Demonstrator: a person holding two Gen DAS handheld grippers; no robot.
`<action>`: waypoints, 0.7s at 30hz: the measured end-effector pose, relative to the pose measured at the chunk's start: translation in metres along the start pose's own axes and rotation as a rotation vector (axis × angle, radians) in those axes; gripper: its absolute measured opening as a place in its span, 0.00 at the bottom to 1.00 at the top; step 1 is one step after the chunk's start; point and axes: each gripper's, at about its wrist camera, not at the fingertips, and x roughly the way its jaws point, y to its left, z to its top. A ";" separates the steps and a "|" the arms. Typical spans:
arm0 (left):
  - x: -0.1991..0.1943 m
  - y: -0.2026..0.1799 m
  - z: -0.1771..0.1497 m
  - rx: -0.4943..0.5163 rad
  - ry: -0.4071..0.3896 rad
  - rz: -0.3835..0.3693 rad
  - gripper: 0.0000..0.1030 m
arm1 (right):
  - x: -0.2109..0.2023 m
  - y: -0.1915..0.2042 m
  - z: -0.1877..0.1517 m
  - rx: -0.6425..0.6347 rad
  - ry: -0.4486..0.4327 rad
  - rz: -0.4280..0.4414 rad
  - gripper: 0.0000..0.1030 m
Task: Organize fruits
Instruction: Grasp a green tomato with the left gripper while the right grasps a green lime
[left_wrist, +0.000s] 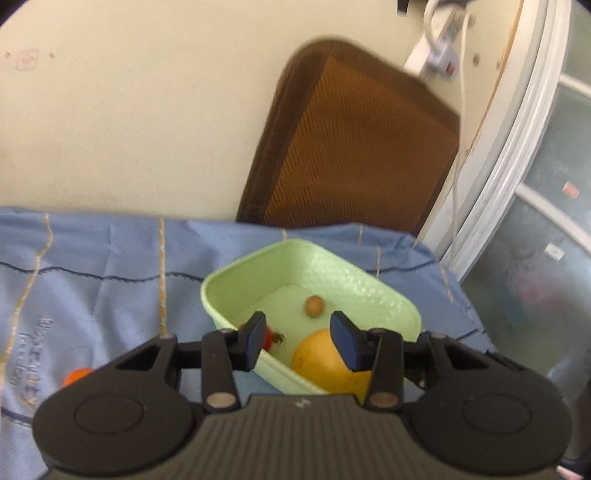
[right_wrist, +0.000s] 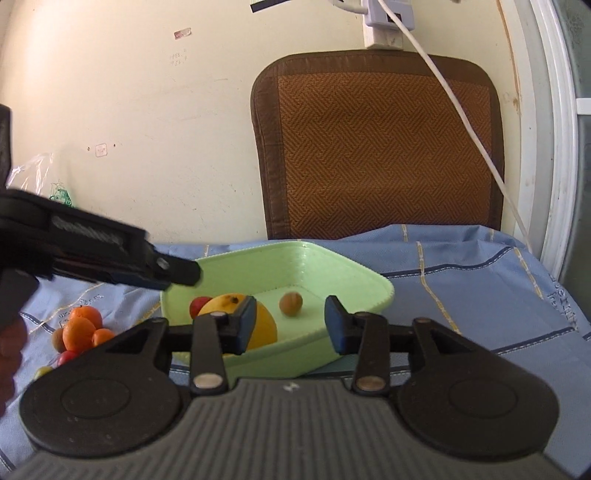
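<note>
At the lower left of my right wrist view I see a cluster of oranges (right_wrist: 82, 325) on the blue cloth (right_wrist: 461, 291) covering the table, with a small brownish fruit (right_wrist: 58, 339) and a red one (right_wrist: 66, 356) touching the pile. Above them, my left gripper (right_wrist: 184, 273) reaches in from the left edge, its tip over the near-left rim of the green tray (right_wrist: 332, 269); from this side I cannot tell its opening, but its own camera shows the jaws spread wide and holding nothing, hovering above the tray (left_wrist: 306, 258). In that left wrist view an orange (left_wrist: 75, 374) peeks out at the lower left, and inside the tray sit a small red fruit (left_wrist: 269, 336) behind the left finger, a small brown round fruit (left_wrist: 314, 305) at centre, and a large yellow-orange fruit (left_wrist: 325, 363) at the near right. In the right wrist view the tray holds, from left, the red fruit (right_wrist: 199, 305), the large yellow-orange fruit (right_wrist: 264, 325), and the brown fruit (right_wrist: 290, 303) apart from both. My right gripper (right_wrist: 290, 328) sits low centre before the tray's near wall, jaws wide apart and empty. A brown woven mat (right_wrist: 380, 147) leans against the wall behind, and a white cable (right_wrist: 461, 110) crosses it at upper right.
</note>
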 end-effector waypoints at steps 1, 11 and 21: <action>-0.014 0.004 -0.001 -0.006 -0.024 -0.002 0.38 | -0.003 -0.001 0.000 0.000 -0.010 -0.010 0.42; -0.133 0.053 -0.061 -0.016 -0.094 0.131 0.39 | -0.041 0.011 -0.009 0.174 0.072 0.185 0.42; -0.098 0.045 -0.092 0.057 0.015 0.077 0.50 | -0.032 0.100 -0.036 -0.069 0.241 0.281 0.42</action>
